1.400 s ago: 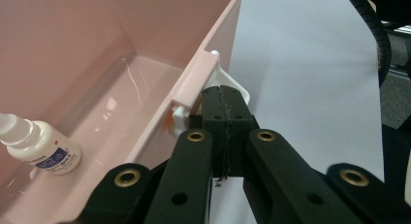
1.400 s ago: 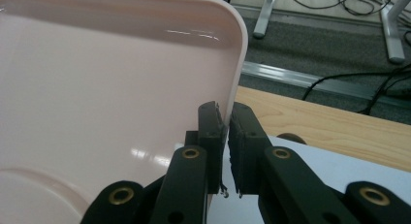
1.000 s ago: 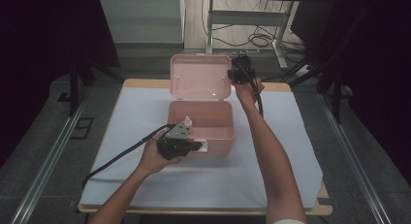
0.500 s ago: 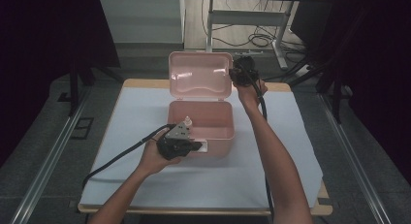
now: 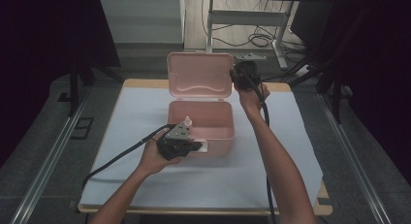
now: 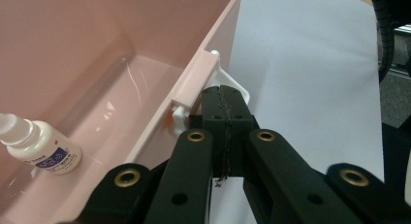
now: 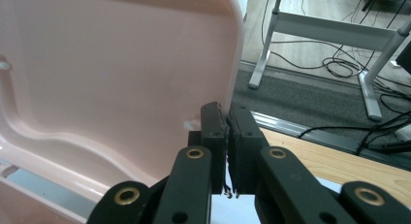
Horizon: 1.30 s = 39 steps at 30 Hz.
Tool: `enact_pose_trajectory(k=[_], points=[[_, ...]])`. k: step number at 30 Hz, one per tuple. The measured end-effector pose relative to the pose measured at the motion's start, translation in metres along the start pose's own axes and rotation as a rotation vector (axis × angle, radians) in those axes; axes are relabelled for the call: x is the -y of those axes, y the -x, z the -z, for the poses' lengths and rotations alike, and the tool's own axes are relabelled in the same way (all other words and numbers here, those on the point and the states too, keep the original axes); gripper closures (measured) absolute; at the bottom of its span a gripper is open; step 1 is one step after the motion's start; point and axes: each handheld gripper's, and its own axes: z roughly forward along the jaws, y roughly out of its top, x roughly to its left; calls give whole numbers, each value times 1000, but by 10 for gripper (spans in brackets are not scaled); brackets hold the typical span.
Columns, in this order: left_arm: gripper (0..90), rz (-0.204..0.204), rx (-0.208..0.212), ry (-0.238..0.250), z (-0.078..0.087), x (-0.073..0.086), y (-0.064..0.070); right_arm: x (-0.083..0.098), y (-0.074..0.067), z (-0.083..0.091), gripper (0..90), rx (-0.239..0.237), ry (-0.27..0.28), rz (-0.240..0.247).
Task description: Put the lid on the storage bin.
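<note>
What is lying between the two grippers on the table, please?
In the high view, the open pink box sits between the left gripper at its front latch and the right gripper on its raised lid.

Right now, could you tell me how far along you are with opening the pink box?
Done: the lid stands upright, so the pink box is open, with a small white bottle lying inside. In hand: the right gripper is shut on the lid's edge, while the left gripper sits closed at the front latch, steadying the box. Left: releasing the lid; whether it stays up unaided, I cannot tell.
</note>
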Motion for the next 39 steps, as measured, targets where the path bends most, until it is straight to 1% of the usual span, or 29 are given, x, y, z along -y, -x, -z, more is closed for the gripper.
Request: enact_pose_trajectory(k=[7,17,19,26,39], points=[[900,0,-2,0,0,0,0,4,-2,11,872,-7,26,7],[900,0,2,-1,0,0,-1,10,-7,21,874,2,64,28],[900,0,3,-2,0,0,-1,12,-9,24,874,6,76,35],[900,-2,4,-5,0,-1,-1,21,-11,34,877,-6,108,33],[900,-2,1,-9,1,-1,-1,36,-16,52,877,-13,147,66]])
